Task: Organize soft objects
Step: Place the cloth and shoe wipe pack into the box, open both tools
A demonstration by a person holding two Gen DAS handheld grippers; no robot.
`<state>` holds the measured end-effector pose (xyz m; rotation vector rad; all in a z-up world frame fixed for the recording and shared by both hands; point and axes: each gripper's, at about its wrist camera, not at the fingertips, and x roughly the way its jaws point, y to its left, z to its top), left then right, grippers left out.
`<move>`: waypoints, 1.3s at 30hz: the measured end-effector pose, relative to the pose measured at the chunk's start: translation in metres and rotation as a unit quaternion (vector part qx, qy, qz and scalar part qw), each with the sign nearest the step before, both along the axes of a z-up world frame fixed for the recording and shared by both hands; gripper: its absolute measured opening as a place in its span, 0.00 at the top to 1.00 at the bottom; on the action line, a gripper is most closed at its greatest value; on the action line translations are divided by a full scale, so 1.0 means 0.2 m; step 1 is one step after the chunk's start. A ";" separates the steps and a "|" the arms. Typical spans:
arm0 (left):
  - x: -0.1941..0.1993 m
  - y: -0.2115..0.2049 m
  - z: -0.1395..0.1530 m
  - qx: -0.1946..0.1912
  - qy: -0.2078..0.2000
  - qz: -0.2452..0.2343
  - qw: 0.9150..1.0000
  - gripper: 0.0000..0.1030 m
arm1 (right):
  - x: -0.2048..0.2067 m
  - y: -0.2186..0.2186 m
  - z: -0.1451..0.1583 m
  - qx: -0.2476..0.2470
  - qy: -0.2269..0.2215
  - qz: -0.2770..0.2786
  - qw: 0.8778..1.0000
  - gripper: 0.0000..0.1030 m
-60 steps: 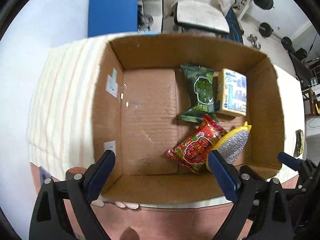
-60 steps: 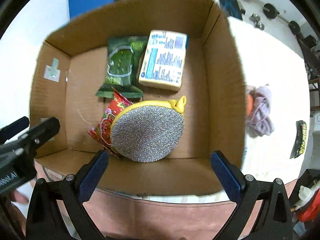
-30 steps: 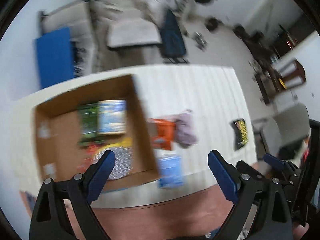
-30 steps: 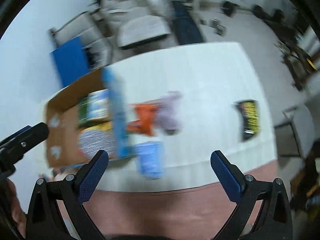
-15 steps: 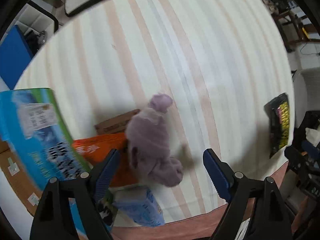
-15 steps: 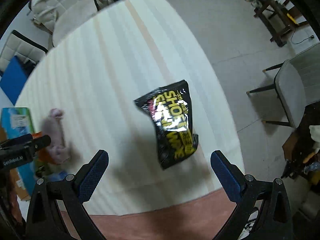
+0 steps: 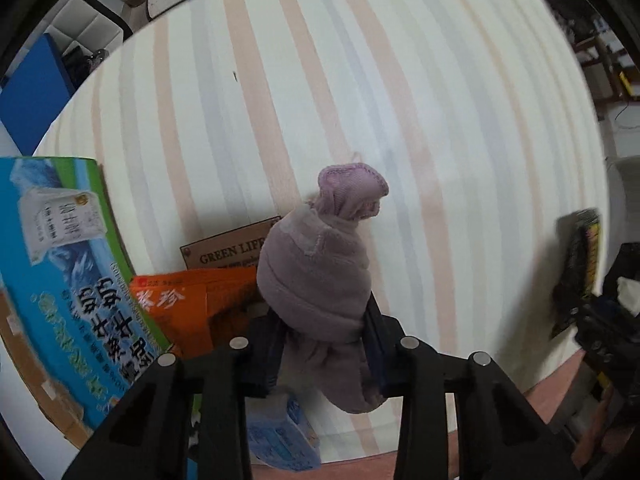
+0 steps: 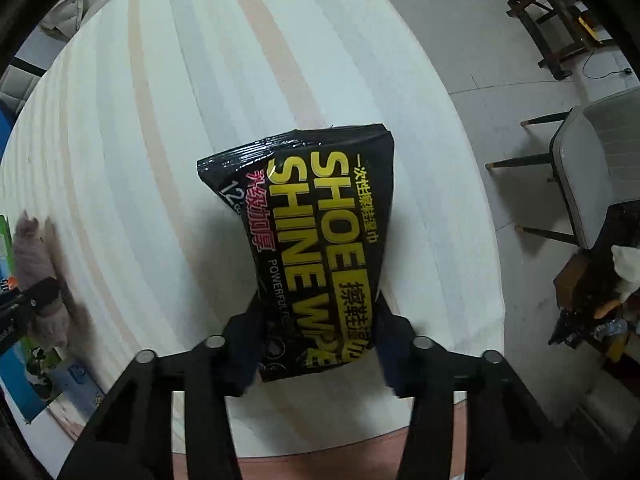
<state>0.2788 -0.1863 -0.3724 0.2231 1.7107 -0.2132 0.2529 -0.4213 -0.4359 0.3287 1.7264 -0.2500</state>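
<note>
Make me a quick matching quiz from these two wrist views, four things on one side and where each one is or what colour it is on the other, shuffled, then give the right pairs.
Things:
1. lilac rolled cloth
2. black wipes pack
3. orange packet
4. small blue packet

Descriptions:
A. pinched by the right gripper
B. at the table's near edge, beside the left gripper
C. pinched by the left gripper
D. lying between the cloth and the blue-green box

Pairs: 1-C, 2-A, 3-D, 4-B

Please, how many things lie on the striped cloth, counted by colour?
Purple: 1, sock bundle
Black: 1, wipes pack
Orange: 1, packet
Blue: 2, carton, small pack
Brown: 1, card
Total: 6
</note>
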 end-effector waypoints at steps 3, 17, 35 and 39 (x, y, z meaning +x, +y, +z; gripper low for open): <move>-0.08 0.04 0.15 -0.032 -0.026 0.013 0.999 0.69 | -0.03 0.02 0.06 0.010 -0.010 -0.001 1.000 0.57; -0.37 0.97 0.87 -0.105 -0.117 0.096 0.983 0.69 | -0.13 0.92 0.96 0.132 -0.156 0.112 0.972 0.58; 0.17 2.17 0.52 -0.021 -0.051 0.216 0.975 0.69 | 0.25 2.60 0.80 0.221 -0.096 0.215 0.946 0.57; 0.24 2.21 0.43 -0.024 -0.029 0.210 0.977 0.69 | 0.35 2.74 0.70 0.210 -0.081 0.219 0.949 0.57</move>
